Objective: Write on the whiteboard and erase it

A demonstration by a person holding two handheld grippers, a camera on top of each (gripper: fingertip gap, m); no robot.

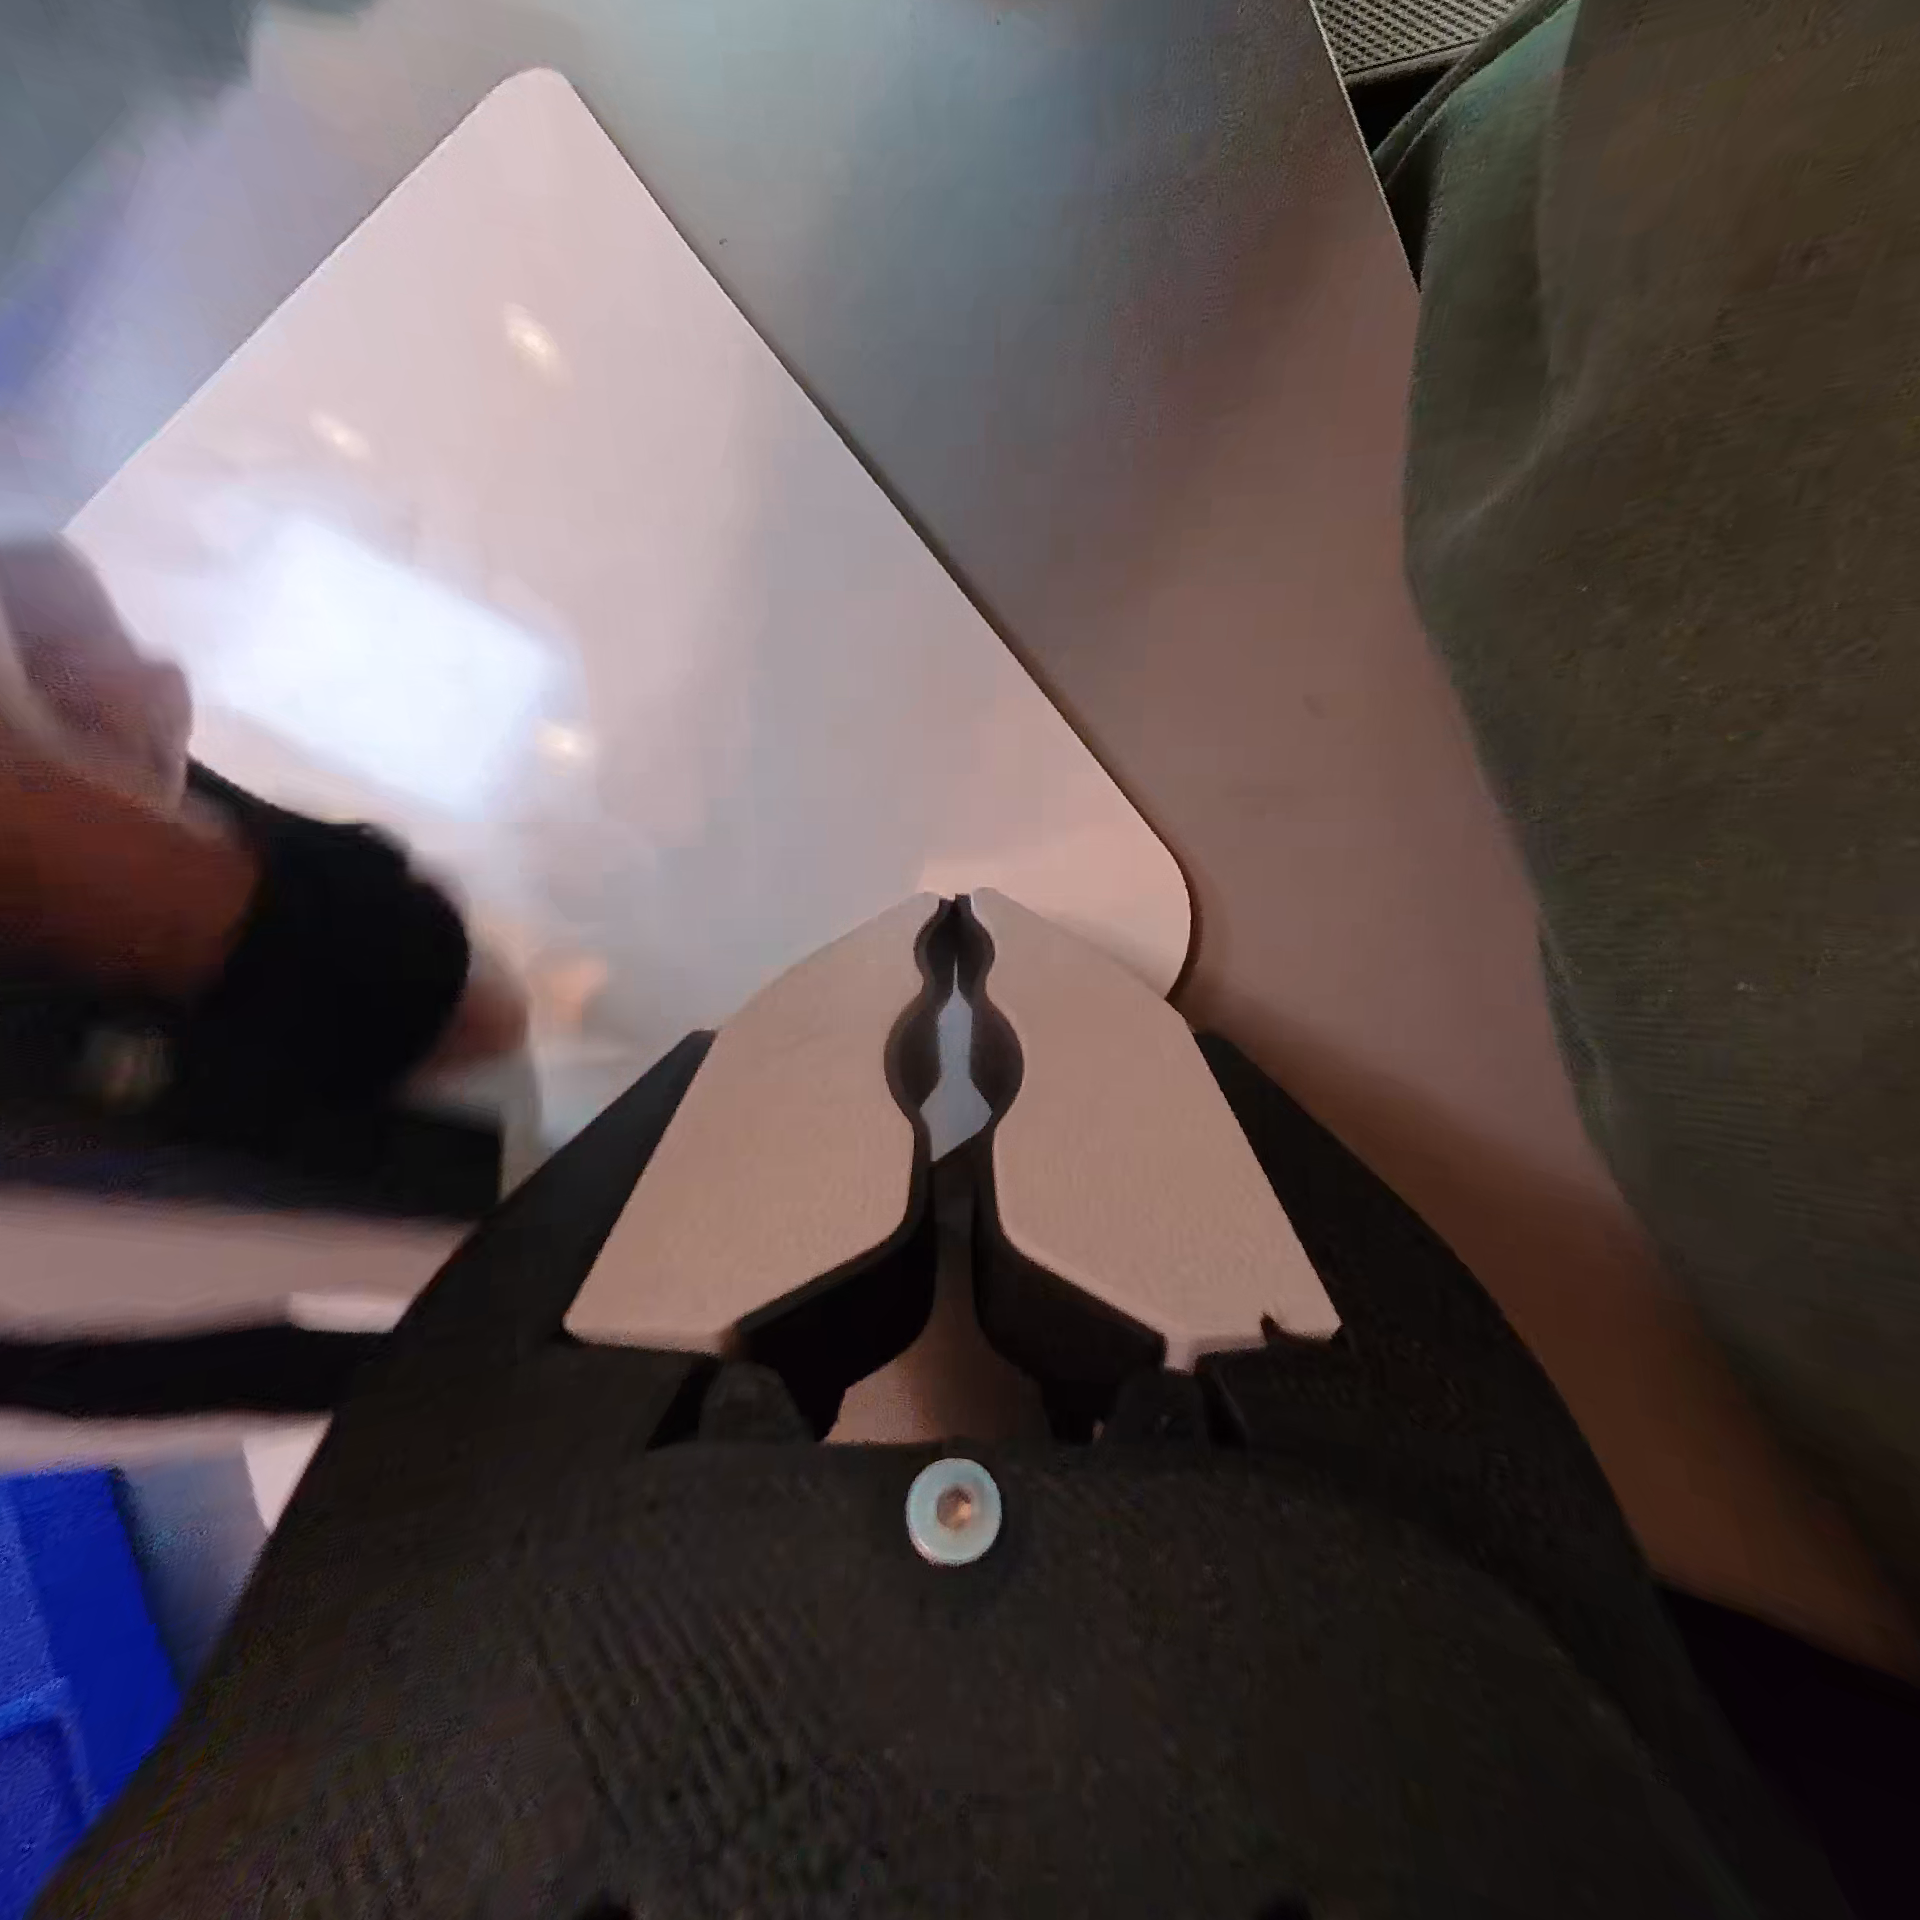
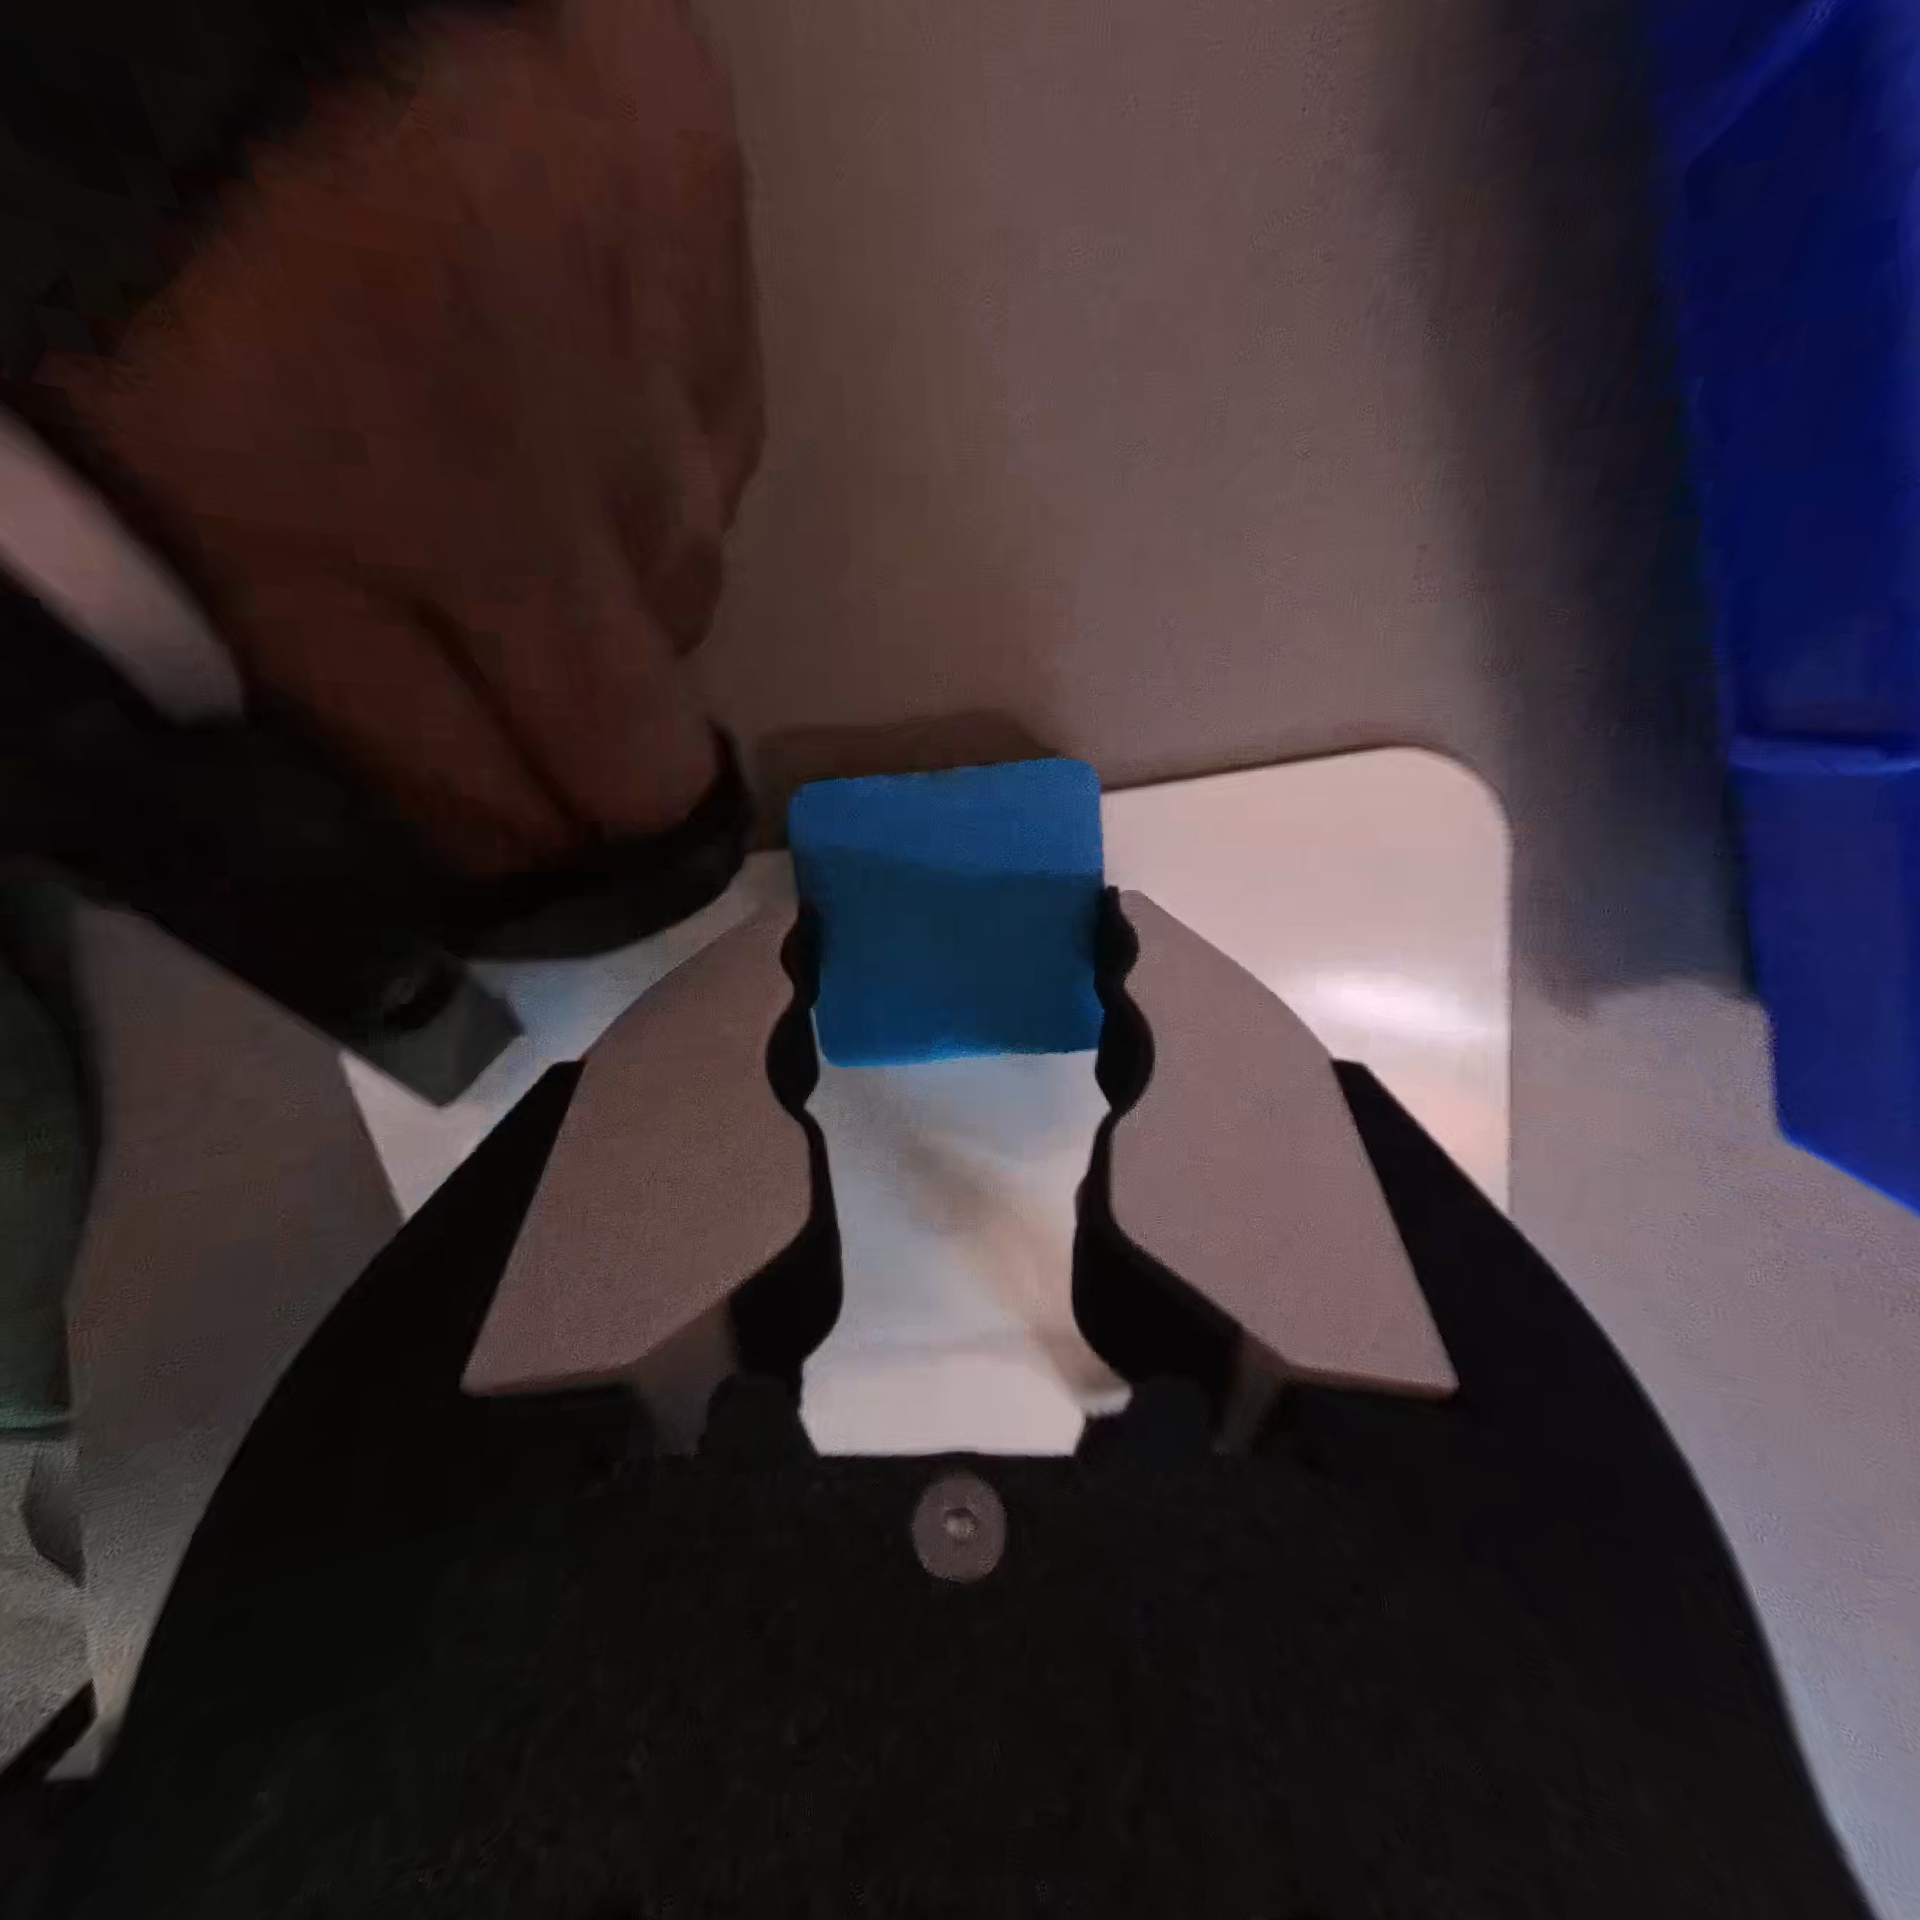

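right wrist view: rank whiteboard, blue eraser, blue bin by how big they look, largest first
1. whiteboard
2. blue bin, cut off by the frame, so unsure
3. blue eraser, between the right gripper fingers

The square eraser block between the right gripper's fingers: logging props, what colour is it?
Blue, a square foam-like eraser block; the right wrist view shows it best.

Pale, matt, smooth-topped surface point(image 1: 1195, 343), curved along its near edge, in soft diffuse light. Bright blue plastic bin point(image 2: 1808, 582) on the surface at its right side; blurred in the right wrist view, one corner only point(image 1: 62, 1621) in the left wrist view. Dark textured strip point(image 1: 1392, 31) beyond the surface edge.
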